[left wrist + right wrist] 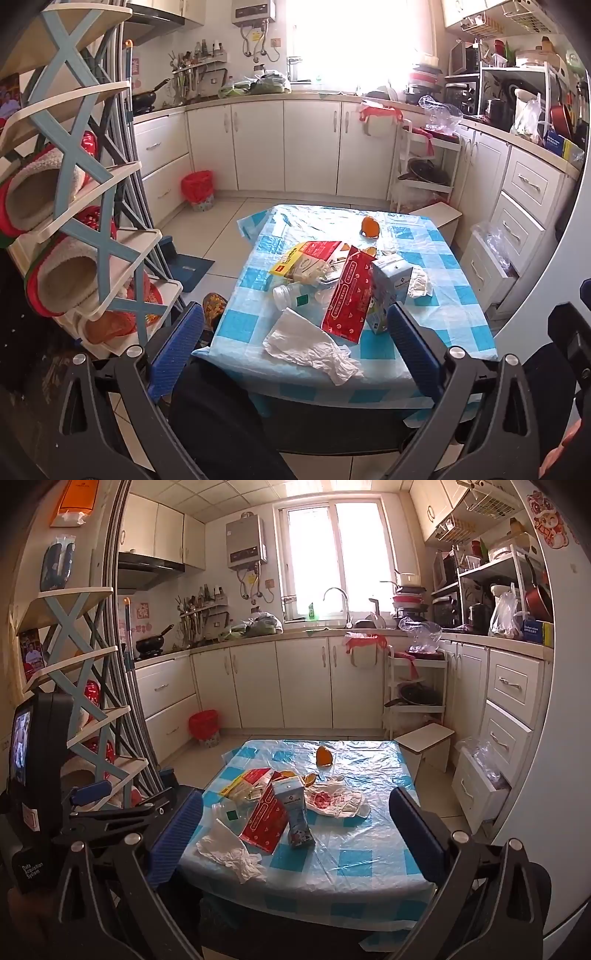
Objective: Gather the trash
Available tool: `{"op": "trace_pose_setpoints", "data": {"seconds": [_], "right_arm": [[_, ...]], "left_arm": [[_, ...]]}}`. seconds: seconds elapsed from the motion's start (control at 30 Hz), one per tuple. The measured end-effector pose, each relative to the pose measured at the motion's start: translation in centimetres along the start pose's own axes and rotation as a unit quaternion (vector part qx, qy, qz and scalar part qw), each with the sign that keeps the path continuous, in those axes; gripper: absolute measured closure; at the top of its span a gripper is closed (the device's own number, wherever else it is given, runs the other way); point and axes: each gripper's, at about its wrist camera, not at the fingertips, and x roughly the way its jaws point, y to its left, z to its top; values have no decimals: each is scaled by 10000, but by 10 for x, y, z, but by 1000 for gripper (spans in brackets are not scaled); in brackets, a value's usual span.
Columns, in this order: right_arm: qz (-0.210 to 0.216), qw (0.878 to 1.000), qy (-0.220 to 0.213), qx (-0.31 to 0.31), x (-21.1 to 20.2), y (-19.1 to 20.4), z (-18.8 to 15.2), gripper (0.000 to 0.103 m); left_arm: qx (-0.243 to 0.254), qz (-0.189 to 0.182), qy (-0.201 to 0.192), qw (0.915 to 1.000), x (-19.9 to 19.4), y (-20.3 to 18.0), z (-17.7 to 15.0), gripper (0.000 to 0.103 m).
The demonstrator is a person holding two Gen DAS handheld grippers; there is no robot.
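Both the left gripper (295, 325) and the right gripper (295, 812) hang wide apart and empty above the near edge of the checked table (369, 853). Trash litters it: a crumpled tissue (231, 853), a red wrapper (266, 823), and a milk carton (295, 812) just beside the wrapper.

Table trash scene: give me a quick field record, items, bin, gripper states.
surface: table with blue-checked plastic cover
near edge: crumpled white tissue
centre pile: red wrapper, milk carton, clear plastic bottle, yellow-and-red packet
right of pile: white plastic bag with red print
far side: orange peel
bin: red-lined trash bin on floor by cabinets
left gripper: open, empty
right gripper: open, empty
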Motion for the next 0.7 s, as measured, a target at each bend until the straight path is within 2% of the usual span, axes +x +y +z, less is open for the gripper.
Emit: {"op": "trace_pose_setpoints", "data": {"seconds": [0.7], "right_arm": [[14,9999,116,24,7,-2,-4,6]], "left_arm": [[0,-4,27,10000,0,0,-2,8]]}}
